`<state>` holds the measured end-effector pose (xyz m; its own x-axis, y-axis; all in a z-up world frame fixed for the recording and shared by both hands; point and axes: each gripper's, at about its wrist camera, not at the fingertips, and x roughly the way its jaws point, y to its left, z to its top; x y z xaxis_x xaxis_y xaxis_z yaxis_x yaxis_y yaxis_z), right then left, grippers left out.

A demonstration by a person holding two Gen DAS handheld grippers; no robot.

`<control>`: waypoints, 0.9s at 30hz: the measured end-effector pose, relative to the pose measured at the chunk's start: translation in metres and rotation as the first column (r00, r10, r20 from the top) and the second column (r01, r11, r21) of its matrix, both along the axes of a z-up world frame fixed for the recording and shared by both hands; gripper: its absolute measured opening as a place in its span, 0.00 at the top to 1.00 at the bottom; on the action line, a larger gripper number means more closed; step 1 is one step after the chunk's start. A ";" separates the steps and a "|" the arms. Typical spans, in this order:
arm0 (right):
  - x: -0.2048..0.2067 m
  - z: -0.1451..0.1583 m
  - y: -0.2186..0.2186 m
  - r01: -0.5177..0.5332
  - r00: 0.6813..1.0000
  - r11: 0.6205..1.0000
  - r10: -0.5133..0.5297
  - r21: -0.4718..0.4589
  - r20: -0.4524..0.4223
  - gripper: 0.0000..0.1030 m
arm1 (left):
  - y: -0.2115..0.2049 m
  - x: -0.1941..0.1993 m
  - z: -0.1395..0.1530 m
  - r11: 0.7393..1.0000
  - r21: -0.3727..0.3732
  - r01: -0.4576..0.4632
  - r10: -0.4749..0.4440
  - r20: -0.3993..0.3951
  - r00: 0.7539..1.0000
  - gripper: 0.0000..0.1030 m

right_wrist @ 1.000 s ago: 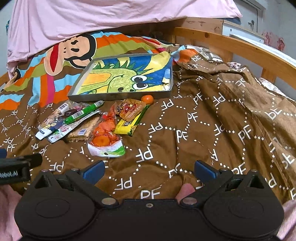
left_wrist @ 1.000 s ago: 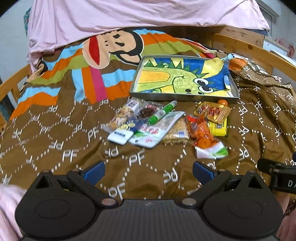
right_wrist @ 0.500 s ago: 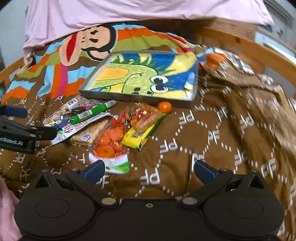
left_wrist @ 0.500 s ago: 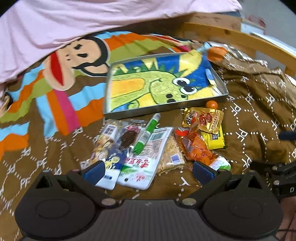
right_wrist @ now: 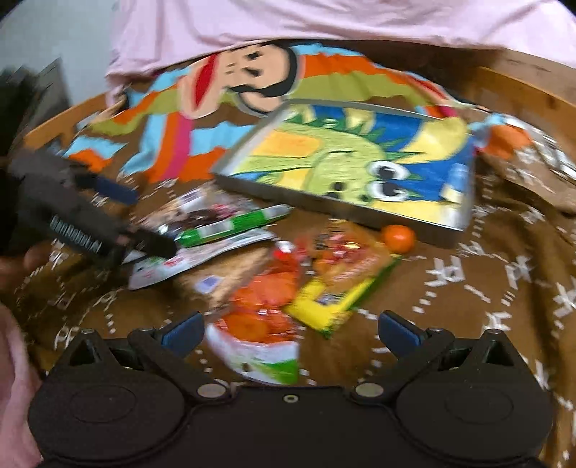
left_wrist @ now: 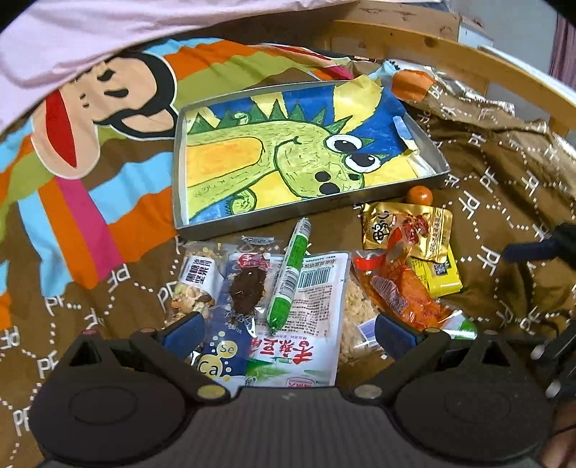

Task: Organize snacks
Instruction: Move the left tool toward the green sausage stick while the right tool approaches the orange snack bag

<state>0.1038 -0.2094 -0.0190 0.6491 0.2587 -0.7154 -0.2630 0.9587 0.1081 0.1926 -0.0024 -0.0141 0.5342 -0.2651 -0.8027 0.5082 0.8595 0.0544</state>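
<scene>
A metal tray (left_wrist: 306, 212) lined with a green dinosaur drawing lies on the bed; it also shows in the right wrist view (right_wrist: 324, 201). In front of it lies a pile of snacks: a green sausage stick (left_wrist: 291, 277), a white packet (left_wrist: 309, 316), a nut bar (left_wrist: 190, 284), a gold packet (left_wrist: 406, 226), a yellow bar (left_wrist: 437, 273), an orange packet (left_wrist: 399, 291) and a small orange ball (left_wrist: 419, 194). My left gripper (left_wrist: 288, 329) is open just above the white packet. My right gripper (right_wrist: 289, 329) is open above the orange packet (right_wrist: 266, 298). Both are empty.
The brown patterned bedspread (left_wrist: 504, 201) is rumpled on the right. A wooden bed rail (left_wrist: 450, 50) runs behind. A pink sheet (left_wrist: 108, 32) hangs at the back. The left gripper (right_wrist: 90, 223) shows at the left in the blurred right wrist view.
Both grippers have moved forward and down toward the snack pile. The snacks and tray have not moved.
</scene>
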 end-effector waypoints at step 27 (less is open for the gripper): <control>0.035 -0.032 0.032 -0.106 0.994 0.994 0.105 -0.011 -0.039 0.19 | -0.008 0.048 -0.034 0.961 -0.167 0.221 -0.225 -0.007 0.974 0.01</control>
